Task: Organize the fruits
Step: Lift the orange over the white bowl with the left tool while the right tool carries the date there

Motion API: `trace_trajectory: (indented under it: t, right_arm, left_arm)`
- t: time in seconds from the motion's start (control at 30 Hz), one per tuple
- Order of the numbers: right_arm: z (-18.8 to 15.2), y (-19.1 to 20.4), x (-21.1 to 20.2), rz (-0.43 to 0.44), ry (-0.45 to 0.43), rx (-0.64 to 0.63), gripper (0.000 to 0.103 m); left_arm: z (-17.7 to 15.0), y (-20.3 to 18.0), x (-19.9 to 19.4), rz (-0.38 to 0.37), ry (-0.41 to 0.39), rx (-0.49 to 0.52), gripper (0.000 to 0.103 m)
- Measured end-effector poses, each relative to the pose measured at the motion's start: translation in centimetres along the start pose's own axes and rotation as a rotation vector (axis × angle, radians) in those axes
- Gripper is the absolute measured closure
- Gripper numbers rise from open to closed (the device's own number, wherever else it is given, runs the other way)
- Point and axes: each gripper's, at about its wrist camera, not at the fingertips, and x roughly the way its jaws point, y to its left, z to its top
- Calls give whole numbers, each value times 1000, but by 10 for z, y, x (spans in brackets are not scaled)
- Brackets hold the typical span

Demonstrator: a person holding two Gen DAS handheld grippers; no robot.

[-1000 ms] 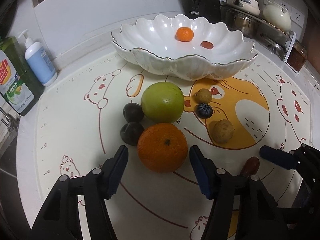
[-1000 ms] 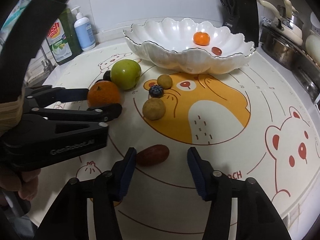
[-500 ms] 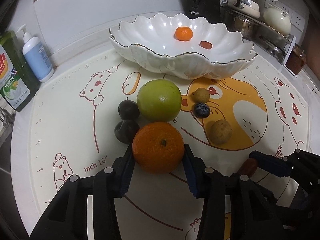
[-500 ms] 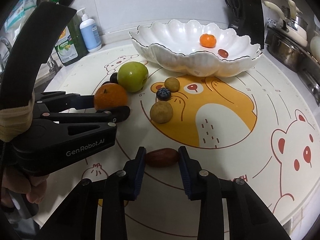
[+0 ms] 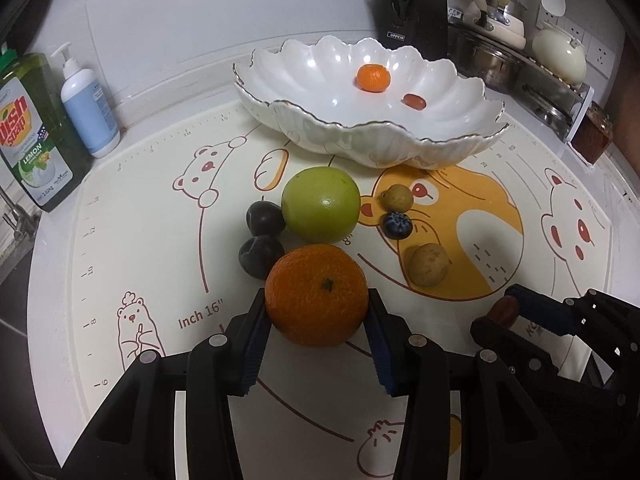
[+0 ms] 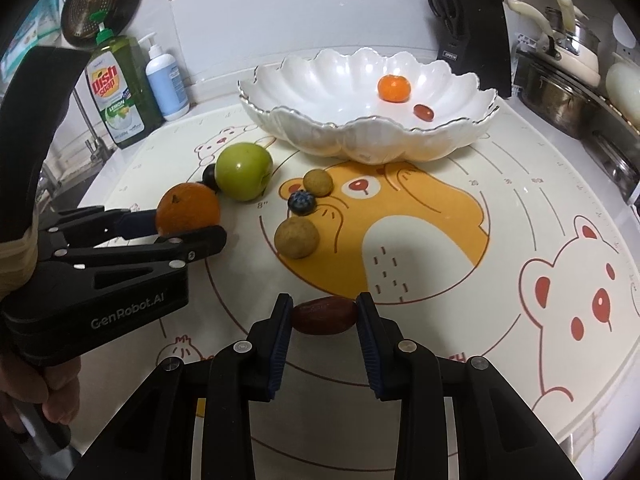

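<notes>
while both your grippers tilt steeply down toward the mat, each is clamped on a fruit. your left gripper has its jaws clenched on the big orange, which sits at the mat's near side, touching a dark plum — the green apple lies just behind. your right gripper grips the red date end to end, low on the mat. only the right wrist view shows your hand wrapped around the left gripper's handle. the scalloped bowl at the back holds a small tangerine and another date.
</notes>
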Motion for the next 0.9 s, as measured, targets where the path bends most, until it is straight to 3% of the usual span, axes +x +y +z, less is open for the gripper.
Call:
trace_trajectory:
  t: [0.5, 0.9]
  right_arm:
    - [14, -17, -18, -6, -48, 30, 69]
    - [44, -40, -42, -31, -120, 63, 69]
  left_arm:
    - [7, -9, -24, 1, -34, -11, 58]
    - [34, -26, -44, -15, -88, -6, 58]
